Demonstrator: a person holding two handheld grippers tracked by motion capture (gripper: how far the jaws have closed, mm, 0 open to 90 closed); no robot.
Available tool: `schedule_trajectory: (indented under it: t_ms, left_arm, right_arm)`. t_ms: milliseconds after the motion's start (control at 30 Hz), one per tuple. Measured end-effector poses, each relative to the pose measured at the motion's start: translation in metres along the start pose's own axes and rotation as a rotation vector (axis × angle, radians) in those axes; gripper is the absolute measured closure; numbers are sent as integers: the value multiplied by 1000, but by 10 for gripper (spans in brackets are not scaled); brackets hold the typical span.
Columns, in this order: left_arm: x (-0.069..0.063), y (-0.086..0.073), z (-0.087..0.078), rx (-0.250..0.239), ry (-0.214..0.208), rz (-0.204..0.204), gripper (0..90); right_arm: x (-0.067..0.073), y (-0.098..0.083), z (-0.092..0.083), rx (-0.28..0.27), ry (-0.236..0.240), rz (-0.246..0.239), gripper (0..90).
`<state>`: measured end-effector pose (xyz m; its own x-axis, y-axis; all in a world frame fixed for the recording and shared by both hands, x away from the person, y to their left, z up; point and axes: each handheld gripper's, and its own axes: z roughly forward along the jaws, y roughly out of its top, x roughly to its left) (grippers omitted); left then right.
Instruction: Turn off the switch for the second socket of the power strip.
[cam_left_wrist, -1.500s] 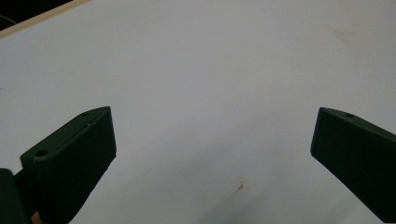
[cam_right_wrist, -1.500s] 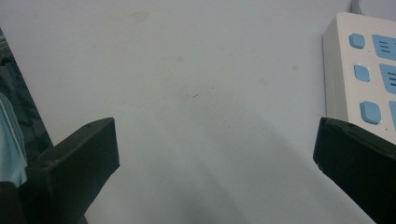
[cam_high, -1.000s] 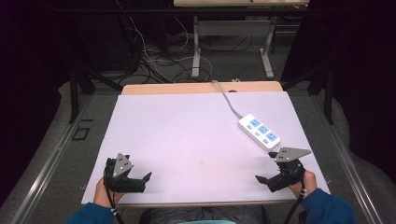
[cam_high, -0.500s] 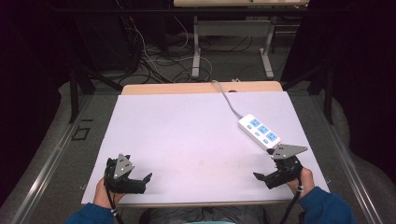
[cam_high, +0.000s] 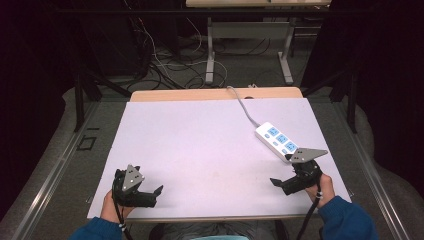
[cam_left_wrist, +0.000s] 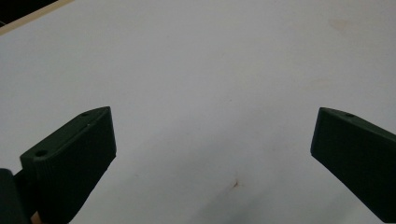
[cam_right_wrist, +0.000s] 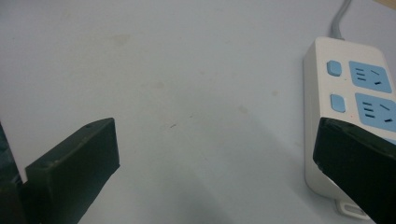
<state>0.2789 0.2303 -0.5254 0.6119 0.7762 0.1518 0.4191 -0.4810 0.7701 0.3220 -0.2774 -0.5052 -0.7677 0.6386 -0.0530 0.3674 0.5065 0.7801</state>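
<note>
The white plastic power strip with blue sockets (cam_high: 280, 141) is lying on the pale surface (cam_high: 200, 145), long axis running diagonally away. The right hand-held gripper (cam_high: 278, 183) is sitting just beside its near end, jaws spread and empty. The left hand-held gripper (cam_high: 159, 190) is resting well apart from it, also spread and empty.

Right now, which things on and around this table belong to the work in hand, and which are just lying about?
In the work:
power strip, nearest the right gripper
left gripper, jaws apart over the bare table

Lying about:
cables on the floor behind
desk legs beyond the table
</note>
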Motion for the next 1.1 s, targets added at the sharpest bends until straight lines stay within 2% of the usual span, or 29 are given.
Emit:
schedule_trajectory:
  t_ms: [167,233,300,433,500,567,667,733,833,867,1100]
  left_arm:
    - [2,0,0,-1,14,15,2]
    - [1,0,1,-2,2,1,2]
    - [1,1,2,5,3,13,2]
    - [0,0,3,1,-2,3,2]
    - [1,0,2,5,8,18,2]
    - [1,0,1,-3,5,4,2]
    - [1,0,1,4,10,19,2]
    - [0,0,1,6,1,16,2]
    - [0,0,-1,7,12,24,2]
    - [0,0,0,-2,10,8,2]
    - [-1,0,2,17,4,23,2]
  right_arm:
    - [-5,6,2,1,-4,-1,0]
    - [-7,8,4,-6,0,-5,0]
    - [-10,11,5,-3,-10,-1,0]
    - [-15,14,7,4,-5,7,0]
    - [-16,16,7,-3,-15,6,0]
    - [-17,17,7,-9,-18,10,0]
    - [-21,20,9,-7,-16,11,0]
    - [-23,22,11,-4,-17,13,0]
    - [-26,24,14,-2,-16,11,0]
    - [-27,26,15,1,-15,7,0]
    - [-35,33,25,4,-16,12,0]
